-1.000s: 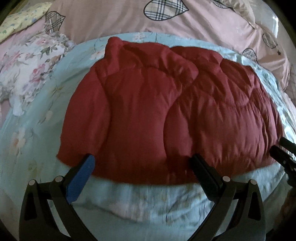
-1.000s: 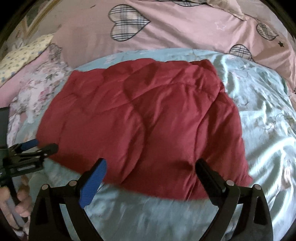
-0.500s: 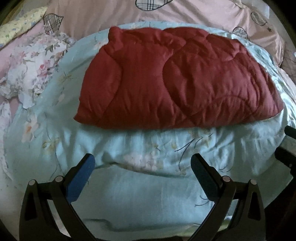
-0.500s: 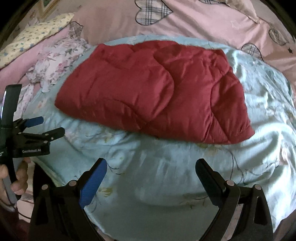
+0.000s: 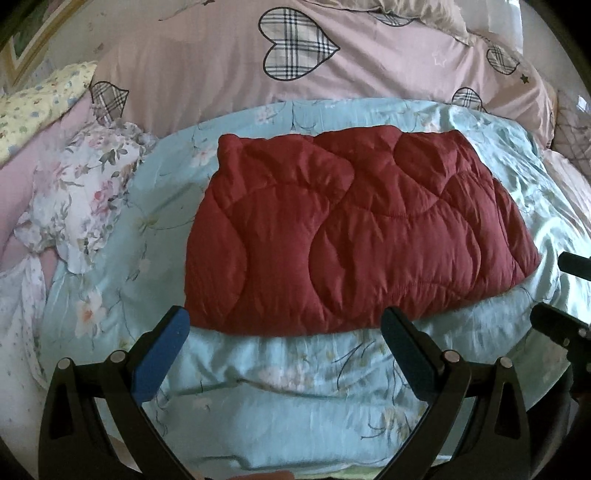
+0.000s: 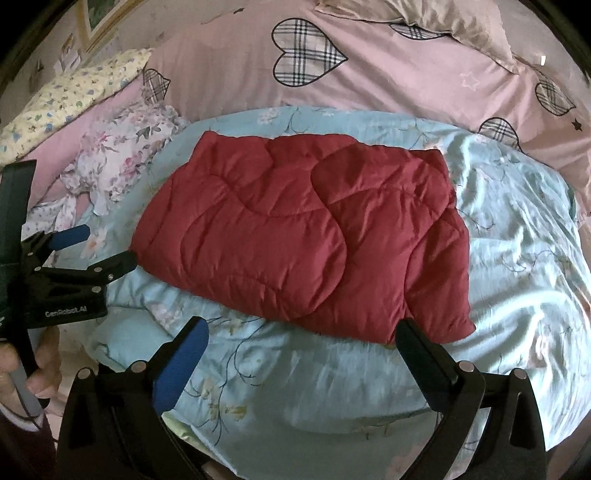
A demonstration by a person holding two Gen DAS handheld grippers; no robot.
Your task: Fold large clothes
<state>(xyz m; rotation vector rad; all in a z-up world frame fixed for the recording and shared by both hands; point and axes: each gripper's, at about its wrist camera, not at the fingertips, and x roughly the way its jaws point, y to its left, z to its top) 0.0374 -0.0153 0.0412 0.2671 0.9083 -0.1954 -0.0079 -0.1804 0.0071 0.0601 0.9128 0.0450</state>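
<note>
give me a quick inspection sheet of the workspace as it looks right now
surface: light blue floral bedspread, wrinkled, spread on a bed.
job's things: dark red quilted jacket, lying folded into a compact flat bundle on the bedspread; nothing grips it.
clutter: crumpled white floral garment to the left of the jacket, off the blue spread.
grippers: left tongs open, empty, just short of the jacket's near edge; right tongs open, empty, near edge of the jacket at their right tip.
cables: nothing seen.
surroundings: pink duvet with plaid hearts behind; yellow floral pillow far left; picture frame corner on the wall.
</note>
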